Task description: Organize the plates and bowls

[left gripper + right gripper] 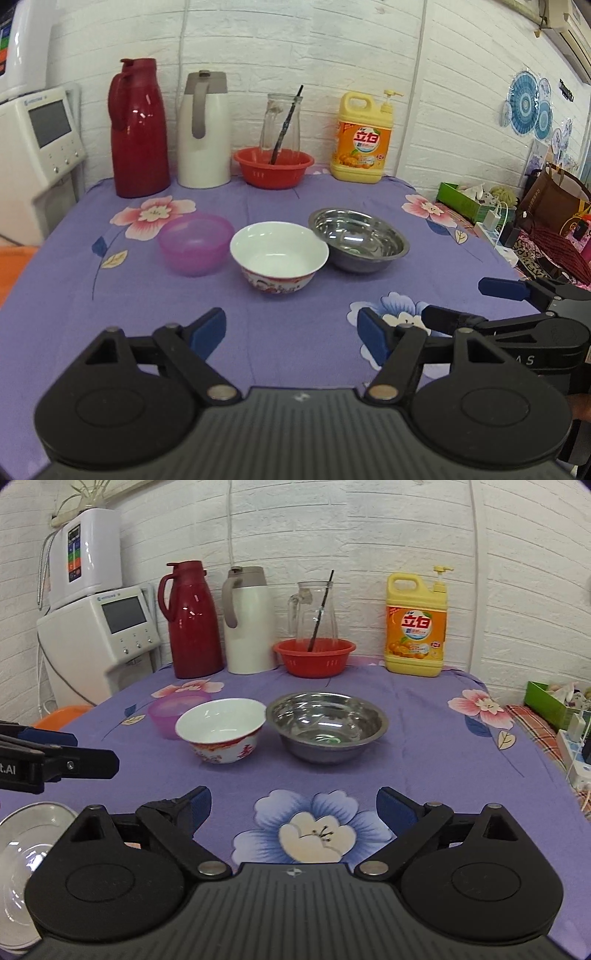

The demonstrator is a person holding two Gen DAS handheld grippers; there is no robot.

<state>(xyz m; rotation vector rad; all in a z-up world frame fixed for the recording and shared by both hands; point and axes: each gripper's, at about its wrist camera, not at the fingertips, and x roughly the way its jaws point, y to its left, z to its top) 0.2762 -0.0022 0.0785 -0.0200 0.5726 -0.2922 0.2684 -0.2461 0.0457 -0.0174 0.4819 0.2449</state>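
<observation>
Three bowls stand in a row on the purple flowered tablecloth [291, 332]: a pink plastic bowl [194, 243] on the left, a white ceramic bowl with red pattern [279, 256] in the middle, a steel bowl [358, 240] on the right. In the right wrist view they show as pink bowl [166, 710], white bowl [221, 731] and steel bowl [327, 725]. A clear glass plate [26, 853] lies at the near left. My left gripper [291, 332] is open and empty, short of the white bowl. My right gripper [293, 808] is open and empty, short of the steel bowl.
Along the back wall stand a red thermos [138, 127], a white thermos [203, 129], a red basket [273, 166] before a glass pitcher [279, 122], and a yellow detergent bottle [364, 138]. A white appliance [40, 136] stands left; clutter [517, 221] lies right.
</observation>
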